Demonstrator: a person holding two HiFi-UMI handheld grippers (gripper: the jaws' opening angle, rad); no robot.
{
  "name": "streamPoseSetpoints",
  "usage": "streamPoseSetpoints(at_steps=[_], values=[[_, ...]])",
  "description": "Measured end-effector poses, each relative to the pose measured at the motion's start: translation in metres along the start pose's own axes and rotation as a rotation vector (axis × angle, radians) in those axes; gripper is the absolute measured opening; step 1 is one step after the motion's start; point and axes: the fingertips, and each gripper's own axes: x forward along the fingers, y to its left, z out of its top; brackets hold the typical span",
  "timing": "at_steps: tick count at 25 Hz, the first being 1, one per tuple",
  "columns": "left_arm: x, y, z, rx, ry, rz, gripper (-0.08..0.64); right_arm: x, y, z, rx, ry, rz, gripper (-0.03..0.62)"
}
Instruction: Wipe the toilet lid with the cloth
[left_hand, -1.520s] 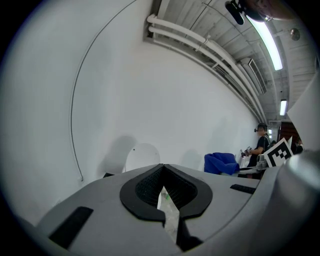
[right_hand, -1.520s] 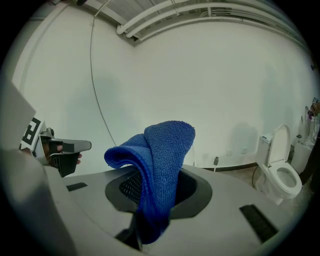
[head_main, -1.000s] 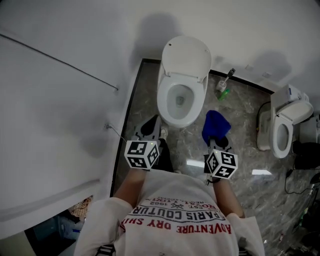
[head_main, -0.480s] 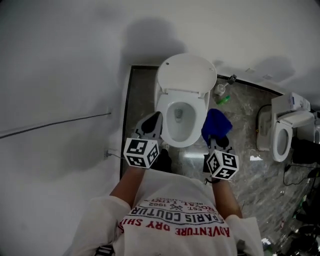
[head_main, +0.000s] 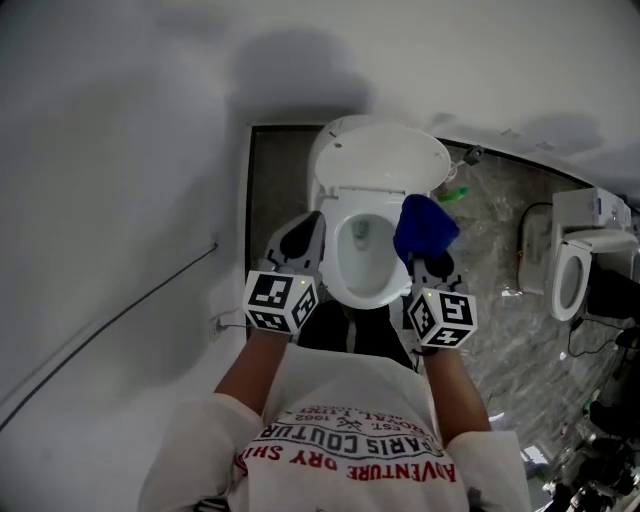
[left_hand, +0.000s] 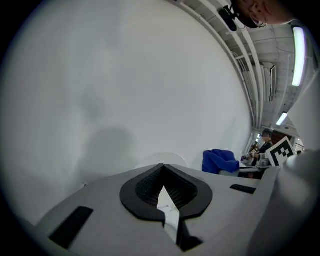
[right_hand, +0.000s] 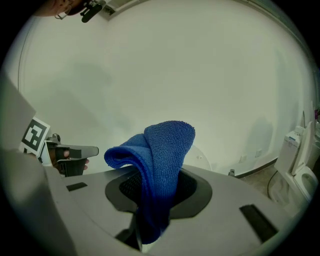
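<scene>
Toilet lid (head_main: 382, 158) raised, blue cloth (head_main: 424, 226) held over the right side of the seat.

At far left a plain white wall (head_main: 110, 180) fills most of the head view, with a thin dark line (head_main: 120, 315) running slantwise across it. Next comes the left gripper (head_main: 302, 236), poised beside the left rim of the bowl (head_main: 366, 270), its jaws together with nothing between them. The white bowl stands open in the middle, and the lid leans back against the wall behind it. On the other side the right gripper (head_main: 432, 265) has its jaws clamped on the cloth, which bunches upward from them in a thick fold. Further right, the floor (head_main: 495, 275) is glossy grey marbled tile. A small green thing (head_main: 452, 193) lies on it near the wall, and a second white toilet (head_main: 580, 270) stands at the far right edge.
</scene>
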Motion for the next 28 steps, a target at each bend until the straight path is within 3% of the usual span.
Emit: streamPoseSetpoints(at_steps=[4, 12, 16, 20, 24, 28], values=[[0.030, 0.016, -0.007, 0.036, -0.008, -0.015, 0.006, 0.055, 0.008, 0.002, -0.006, -0.002, 0.068, 0.098], [0.077, 0.054, -0.057, 0.021, -0.009, 0.014, 0.006, 0.168, 0.023, -0.025, -0.078, 0.007, 0.198, 0.098], [0.092, 0.067, -0.069, -0.020, -0.003, 0.045, 0.006, 0.206, 0.033, -0.027, -0.095, -0.015, 0.267, 0.098], [0.103, 0.083, -0.073, 0.011, 0.011, 0.081, 0.006, 0.233, 0.052, -0.035, -0.068, -0.011, 0.318, 0.097], [0.110, 0.096, -0.075, -0.001, 0.006, 0.098, 0.006, 0.253, 0.060, -0.039, -0.058, -0.034, 0.336, 0.098], [0.113, 0.097, -0.087, -0.001, 0.035, 0.108, 0.006, 0.267, 0.049, -0.033, -0.073, -0.081, 0.292, 0.098]])
